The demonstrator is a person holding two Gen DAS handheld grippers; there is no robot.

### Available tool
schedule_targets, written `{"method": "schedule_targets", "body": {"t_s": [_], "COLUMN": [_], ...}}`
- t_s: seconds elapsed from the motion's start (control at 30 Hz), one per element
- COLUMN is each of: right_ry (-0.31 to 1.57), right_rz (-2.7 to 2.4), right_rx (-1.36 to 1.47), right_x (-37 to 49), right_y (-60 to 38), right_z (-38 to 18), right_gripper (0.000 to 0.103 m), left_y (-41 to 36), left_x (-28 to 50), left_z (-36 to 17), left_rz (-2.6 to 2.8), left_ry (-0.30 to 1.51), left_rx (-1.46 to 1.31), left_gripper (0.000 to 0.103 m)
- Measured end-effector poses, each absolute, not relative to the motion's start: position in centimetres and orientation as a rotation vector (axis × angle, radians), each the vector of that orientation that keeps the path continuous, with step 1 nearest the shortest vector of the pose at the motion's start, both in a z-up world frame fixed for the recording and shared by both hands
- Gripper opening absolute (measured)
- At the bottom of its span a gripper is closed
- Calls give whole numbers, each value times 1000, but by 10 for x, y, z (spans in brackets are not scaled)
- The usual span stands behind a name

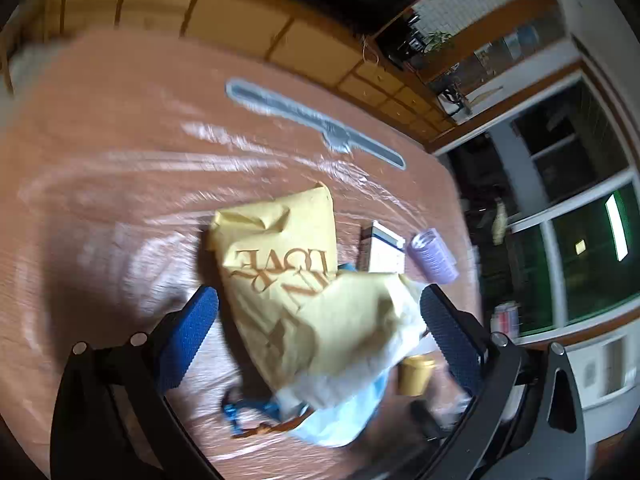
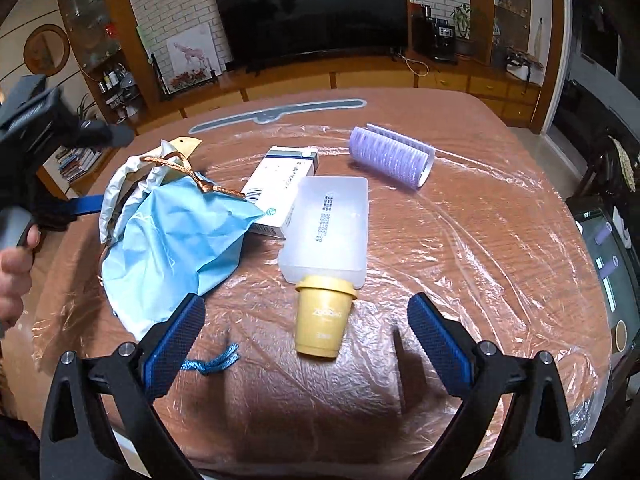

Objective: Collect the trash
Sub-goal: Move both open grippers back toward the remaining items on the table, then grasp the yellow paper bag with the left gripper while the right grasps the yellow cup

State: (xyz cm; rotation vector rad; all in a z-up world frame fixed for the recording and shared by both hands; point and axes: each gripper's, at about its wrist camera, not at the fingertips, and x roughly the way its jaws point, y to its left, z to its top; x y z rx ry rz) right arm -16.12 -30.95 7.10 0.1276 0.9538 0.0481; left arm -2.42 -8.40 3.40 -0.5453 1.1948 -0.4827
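A crumpled yellow bag (image 1: 280, 276) with brown lettering and a pale blue lining lies on the table. My left gripper (image 1: 320, 332) hovers above it, open, one blue pad on each side and touching nothing. In the right wrist view the same bag (image 2: 172, 236) shows its blue side at the left. A small yellow cup (image 2: 322, 320) lies on its side against a translucent plastic container (image 2: 332, 220). My right gripper (image 2: 308, 344) is open around the cup's near end and is not touching it. A white box (image 2: 280, 188) and a purple roller (image 2: 390, 156) lie farther back.
The table (image 2: 480, 280) has a brown cloth under wrinkled clear film. A teal cord (image 2: 212, 362) lies by my right gripper's left finger. A grey strip (image 2: 276, 114) sits near the far edge. A hand (image 2: 16, 268) holds the other tool at the left. Cabinets and a TV stand behind.
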Motion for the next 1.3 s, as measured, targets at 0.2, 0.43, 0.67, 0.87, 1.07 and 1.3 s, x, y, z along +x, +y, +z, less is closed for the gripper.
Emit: {"method": "schedule_targets", "body": {"t_s": [0.2,0.43,0.67,0.87,1.07,1.3], "right_ry": [967,1002,1012,1031,1024,1019], "right_rz": [33,45,27,14,24,51], "right_rx": [142,202,229,212,169,208], "right_x": [-150,-148,-146,-148,-155,-154], "right_y": [-306,-308,-311,-310,-304,-305], "right_z": [63,51,45,48,47,47], "right_gripper": [93,72,67,58,62,34], "left_y": [-85,-88,-84,-81,-83,-82], "left_x": [1,12,16,19,23,25], "left_z": [10,1,-5,-2,3,-1], "left_rz": [-521,-578,-620,-644,-676,-674], "left_ry": [1299,1327,1344,1332,1318,1324], "left_rx": [-636,-685,-721,-717,-687,-695], "left_gripper": [101,91,65,55,51,51]}}
